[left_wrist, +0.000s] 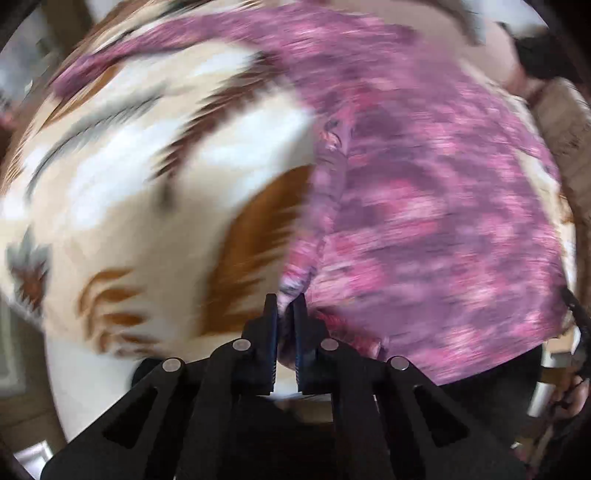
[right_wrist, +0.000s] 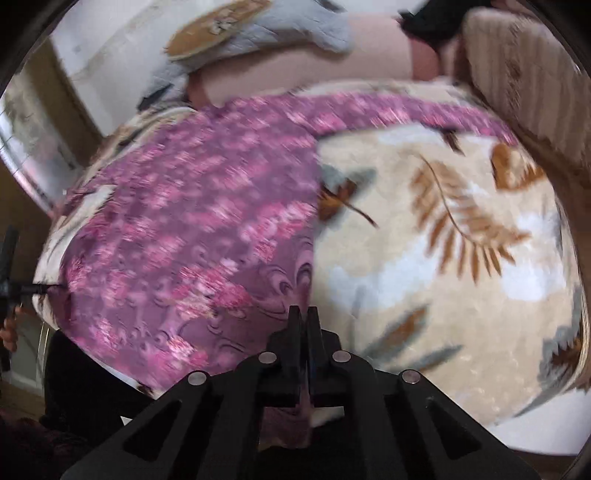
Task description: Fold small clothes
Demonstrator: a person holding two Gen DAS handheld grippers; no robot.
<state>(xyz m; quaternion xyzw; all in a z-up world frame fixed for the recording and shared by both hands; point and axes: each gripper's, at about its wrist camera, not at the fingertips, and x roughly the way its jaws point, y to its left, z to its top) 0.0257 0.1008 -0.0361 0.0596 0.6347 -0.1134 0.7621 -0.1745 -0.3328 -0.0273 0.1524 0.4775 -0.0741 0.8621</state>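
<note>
A purple and pink patterned garment lies spread on a cream blanket with brown and grey leaf prints. My left gripper is shut on the garment's near left corner, with a fold of cloth bunched between its black fingers. In the right wrist view the same garment covers the left half of the blanket. My right gripper is shut on its near right corner, and purple cloth hangs down between the fingers. Both pictures are blurred by motion.
A ribbed beige cushion and a pink pillow lie beyond the blanket at the far side. A grey and brown quilted cloth sits at the back. The other gripper and a hand show at the left edge.
</note>
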